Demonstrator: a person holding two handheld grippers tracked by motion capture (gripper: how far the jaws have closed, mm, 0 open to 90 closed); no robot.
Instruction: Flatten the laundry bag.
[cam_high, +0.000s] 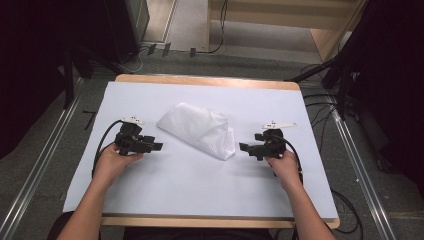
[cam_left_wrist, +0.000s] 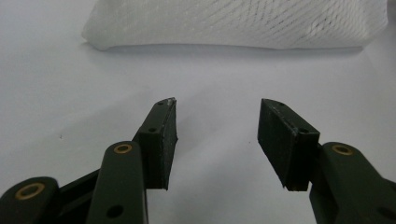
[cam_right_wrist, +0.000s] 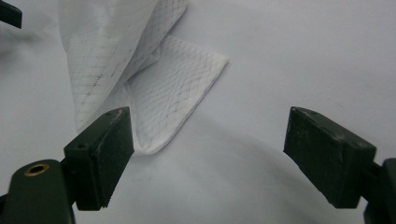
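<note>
1. White mesh fabric, a crumpled bag-like bundle, lies near the middle of the worktop, which we see covered by a white sheet.
2. We see the left gripper held low just left of the bundle, its jaws spread apart with nothing between them.
3. We see the right gripper just right of the bundle, jaws spread wide; in the right gripper view a flat corner of the fabric lies beside one jaw.

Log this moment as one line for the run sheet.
cloth: crumpled, mid-table | left gripper: open, empty, left of cloth | right gripper: open, empty, at cloth's right corner
</note>
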